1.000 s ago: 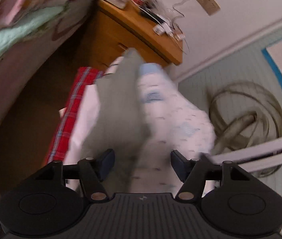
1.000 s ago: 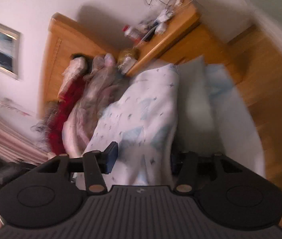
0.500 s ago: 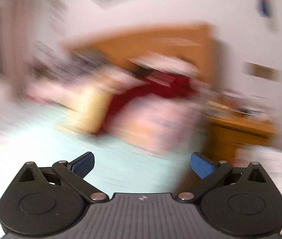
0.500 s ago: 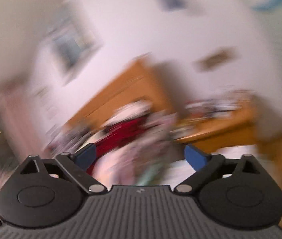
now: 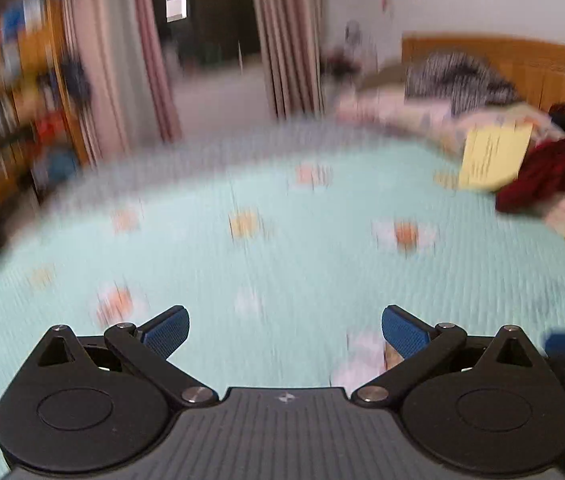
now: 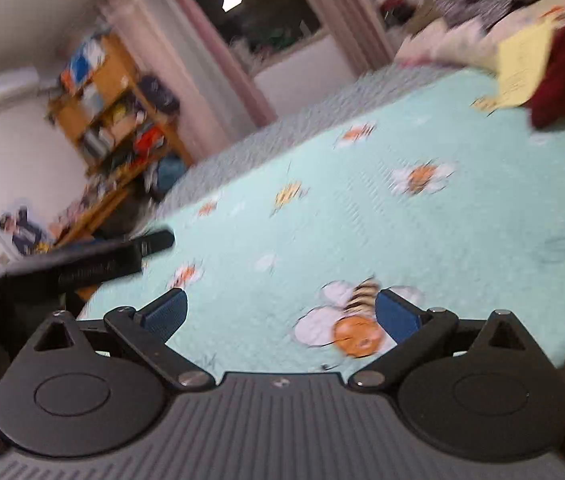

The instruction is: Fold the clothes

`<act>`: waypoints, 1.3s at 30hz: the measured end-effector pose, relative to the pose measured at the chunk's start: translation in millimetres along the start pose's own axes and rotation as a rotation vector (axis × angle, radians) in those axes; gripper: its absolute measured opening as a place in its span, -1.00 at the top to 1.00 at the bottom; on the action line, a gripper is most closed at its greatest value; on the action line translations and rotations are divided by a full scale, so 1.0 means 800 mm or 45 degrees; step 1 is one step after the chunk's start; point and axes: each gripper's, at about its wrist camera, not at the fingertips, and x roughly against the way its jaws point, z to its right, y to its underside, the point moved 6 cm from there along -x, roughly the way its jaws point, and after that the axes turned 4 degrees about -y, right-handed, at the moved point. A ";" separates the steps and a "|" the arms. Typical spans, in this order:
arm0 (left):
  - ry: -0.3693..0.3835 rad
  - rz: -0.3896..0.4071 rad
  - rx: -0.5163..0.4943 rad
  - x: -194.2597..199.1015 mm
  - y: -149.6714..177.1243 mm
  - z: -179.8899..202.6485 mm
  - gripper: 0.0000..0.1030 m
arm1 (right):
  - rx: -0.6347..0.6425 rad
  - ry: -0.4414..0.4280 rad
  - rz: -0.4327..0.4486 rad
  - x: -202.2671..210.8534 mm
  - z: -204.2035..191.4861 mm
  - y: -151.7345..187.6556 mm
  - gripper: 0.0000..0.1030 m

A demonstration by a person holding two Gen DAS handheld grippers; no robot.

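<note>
1. Above a mint-green bedspread [image 5: 322, 264], two handheld grippers hang with nothing held: the left gripper [image 5: 285, 330] has its blue pads spread wide over bare quilt, and the right gripper [image 6: 278, 316] is spread just as wide, one pad overlapping a printed bee [image 6: 352, 326] in the picture.
2. Clothes to be folded lie in one heap at the head of the bed, well apart from both grippers: a dark red garment [image 5: 550, 172] and a black-and-white patterned garment [image 5: 458, 76] can be counted, resting on pale floral bedding [image 5: 394, 112] (anything further in the pile is too blurred to number).
3. One yellow sheet of paper [image 5: 494, 160] leans just beside the red garment; the right wrist view shows the same sheet [image 6: 522, 68] at the quilt's far edge.
4. One wooden headboard [image 5: 542, 64] stands behind the heap.
5. One wooden shelf unit [image 6: 110, 112] against the far wall holds a jumble of coloured items, too smeared to count.
6. Two pink curtains [image 5: 130, 56] frame one dark window [image 5: 210, 12].
7. One black bar [image 6: 94, 264], part of the left-hand rig, crosses the left side of the right wrist view.
</note>
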 end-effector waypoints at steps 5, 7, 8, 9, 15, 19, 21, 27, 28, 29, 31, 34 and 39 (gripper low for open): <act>0.058 -0.255 0.170 -0.051 0.060 -0.076 -0.96 | 0.005 -0.015 -0.157 -0.060 -0.035 0.021 -0.94; -0.005 -0.297 0.172 -0.059 0.079 -0.090 -0.95 | 0.003 -0.011 -0.202 -0.072 -0.053 0.041 -0.93; -0.036 -0.317 0.172 -0.063 0.088 -0.096 -0.95 | -0.001 -0.013 -0.224 -0.079 -0.060 0.050 -0.93; -0.051 -0.331 0.187 -0.064 0.095 -0.105 -0.95 | -0.004 -0.015 -0.246 -0.086 -0.068 0.059 -0.94; -0.115 -0.368 0.219 -0.068 0.110 -0.115 -0.92 | 0.036 -0.022 -0.354 -0.127 -0.106 0.101 -0.94; -0.075 -0.338 0.217 -0.060 0.116 -0.112 -0.91 | 0.016 -0.051 -0.421 -0.140 -0.117 0.121 -0.93; -0.049 -0.311 0.201 -0.052 0.117 -0.108 -0.91 | -0.004 -0.056 -0.444 -0.144 -0.116 0.128 -0.93; 0.050 -0.283 0.168 -0.046 0.114 -0.086 -0.88 | -0.085 -0.067 -0.420 -0.128 -0.097 0.135 -0.93; 0.054 -0.294 0.162 -0.047 0.114 -0.082 -0.79 | -0.093 -0.076 -0.403 -0.122 -0.095 0.134 -0.93; 0.058 -0.307 0.156 -0.048 0.115 -0.078 -0.74 | -0.099 -0.083 -0.385 -0.117 -0.092 0.133 -0.93; 0.081 -0.362 0.148 -0.058 0.118 -0.073 -0.74 | -0.105 -0.085 -0.348 -0.109 -0.088 0.131 -0.94; 0.067 -0.432 0.184 -0.075 0.128 -0.073 -0.76 | -0.103 -0.059 -0.311 -0.101 -0.080 0.130 -0.94; -0.048 -0.441 0.142 -0.081 0.131 -0.071 -0.83 | -0.055 0.018 -0.298 -0.096 -0.069 0.130 -0.94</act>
